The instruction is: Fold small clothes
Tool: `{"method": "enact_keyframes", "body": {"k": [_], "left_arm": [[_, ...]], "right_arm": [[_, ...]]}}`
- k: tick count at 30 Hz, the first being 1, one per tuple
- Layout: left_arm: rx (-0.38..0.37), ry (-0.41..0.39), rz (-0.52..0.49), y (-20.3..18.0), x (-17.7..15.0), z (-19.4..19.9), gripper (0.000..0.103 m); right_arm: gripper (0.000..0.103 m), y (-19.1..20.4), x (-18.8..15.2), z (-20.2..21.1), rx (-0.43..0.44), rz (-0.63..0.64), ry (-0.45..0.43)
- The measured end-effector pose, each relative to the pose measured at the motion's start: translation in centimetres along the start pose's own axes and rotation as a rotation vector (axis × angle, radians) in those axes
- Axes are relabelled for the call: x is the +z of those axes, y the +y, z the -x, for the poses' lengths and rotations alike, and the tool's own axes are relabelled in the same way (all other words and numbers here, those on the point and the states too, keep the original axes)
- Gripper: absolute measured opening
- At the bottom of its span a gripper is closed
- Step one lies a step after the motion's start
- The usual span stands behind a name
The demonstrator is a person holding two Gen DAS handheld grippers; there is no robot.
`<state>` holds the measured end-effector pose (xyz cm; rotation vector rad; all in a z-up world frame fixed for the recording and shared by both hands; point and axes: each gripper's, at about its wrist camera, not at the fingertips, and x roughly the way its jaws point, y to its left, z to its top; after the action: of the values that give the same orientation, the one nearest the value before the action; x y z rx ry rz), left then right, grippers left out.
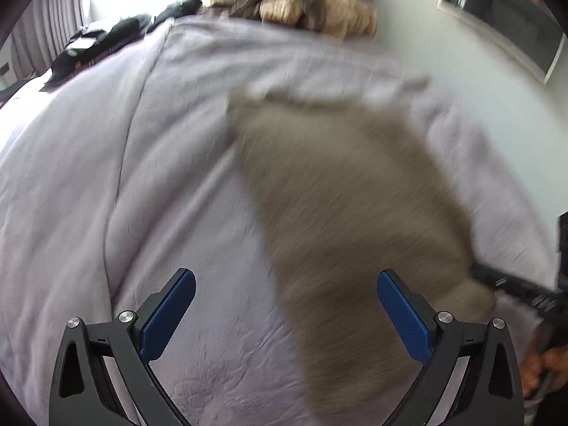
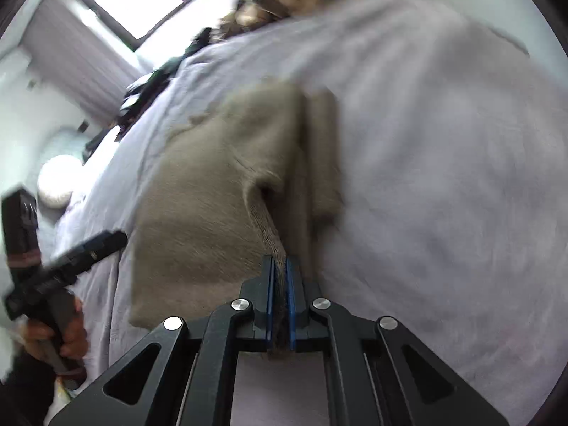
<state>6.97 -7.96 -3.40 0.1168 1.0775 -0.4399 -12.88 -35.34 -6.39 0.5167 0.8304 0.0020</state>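
Nearest to you in the right wrist view, your right gripper [image 2: 280, 284] is pinching a ribbed edge of the grey-brown garment [image 2: 213, 184], its blue pads [image 2: 291, 301] pressed together with the fabric squeezed between them. From that pinch the cloth runs away toward 12 o'clock and spreads toward 10 o'clock over the lilac bedsheet [image 2: 443, 163]; a narrower strip of it lies just beside the main panel at 1 o'clock.

In the left wrist view, your left gripper [image 1: 285, 305] is spread wide and holds nothing. The garment [image 1: 340, 213] hangs or sweeps across from 5 o'clock up to 12 o'clock, passing in front of the right-hand pad [image 1: 401, 319], and it is heavily blurred, so I cannot tell how much of it rests on the bedsheet [image 1: 106, 177].

Farther off, at 10 to 11 o'clock, dark clothes [image 1: 99, 46] lie on the bed, and a beige heap [image 1: 312, 3] sits at 12 o'clock by the far edge.

The risk from here: you hold only one narrow edge, so a quick swing could let the free panel flop, bunch or double under itself and spoil the fold. The pinch looks thin, so a tug might pull the ribbing out. Closing your left gripper while the cloth is blurred could catch the bedsheet too.
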Motion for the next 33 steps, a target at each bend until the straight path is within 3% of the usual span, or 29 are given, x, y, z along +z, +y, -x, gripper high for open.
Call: {"method": "enact_keyframes", "body": {"k": [3,5,7,9,10,11,14,16,17,18,19,21,24,27,30,33], "left_arm": [[-0.012,0.059,0.035,0.6,-1.8,-1.9,0.102],[-0.027,0.051,0.066,1.2,-1.9,-1.4,0.102],[-0.010,0.019,0.060,1.5,-1.5,-0.3,0.102],[0.011,-0.037,0.047,1.8,-0.6,1.0,0.102],[0.018,-0.056,0.049,1.9,-0.3,1.3,0.102],[0.024,-0.073,0.057,2.0,0.3,1.6,0.102],[0.034,-0.103,0.108,2.5,2.0,1.9,0.102],[0.039,-0.119,0.138,2.8,2.9,1.7,0.102],[0.045,-0.121,0.148,2.9,3.2,1.5,0.102],[0.047,-0.119,0.158,2.7,3.5,1.3,0.102],[0.040,-0.119,0.164,2.7,3.8,1.1,0.102],[0.026,-0.134,0.157,2.5,3.8,1.0,0.102],[0.034,-0.096,0.128,1.9,3.4,-0.8,0.102],[0.037,-0.075,0.135,1.8,2.7,-2.6,0.102],[-0.012,-0.061,0.189,2.9,2.5,-2.0,0.102],[0.021,-0.074,0.155,3.1,2.6,-0.8,0.102]], "right_arm": [[0.006,-0.4,-0.1,0.3,0.019,0.003,-0.005],[0.008,-0.3,0.5,1.1,0.041,-0.001,-0.011],[0.012,-0.5,1.8,1.8,0.118,-0.044,-0.051],[0.030,-0.7,3.8,2.6,0.149,-0.066,-0.098],[0.053,-0.7,4.4,2.9,0.148,-0.073,-0.108],[0.065,-0.8,5.5,2.7,0.158,-0.086,-0.118],[0.065,-0.9,9.7,-1.2,0.237,-0.159,-0.084],[0.063,-0.5,11.1,-4.0,0.222,-0.192,-0.034],[0.047,-0.5,11.6,-5.2,0.205,-0.188,0.008],[0.025,-0.3,11.8,-6.2,0.186,-0.189,0.061],[0.018,0.1,11.8,-6.5,0.183,-0.186,0.070],[0.017,1.4,11.8,-5.4,0.161,-0.102,0.017],[0.011,2.2,11.5,-3.8,0.025,-0.002,-0.057],[0.003,-0.3,11.1,-5.7,-0.162,-0.016,0.006],[0.003,-2.9,9.9,-4.6,0.009,-0.154,0.006],[0.008,-2.0,9.5,-1.8,0.081,-0.165,-0.038]]}}
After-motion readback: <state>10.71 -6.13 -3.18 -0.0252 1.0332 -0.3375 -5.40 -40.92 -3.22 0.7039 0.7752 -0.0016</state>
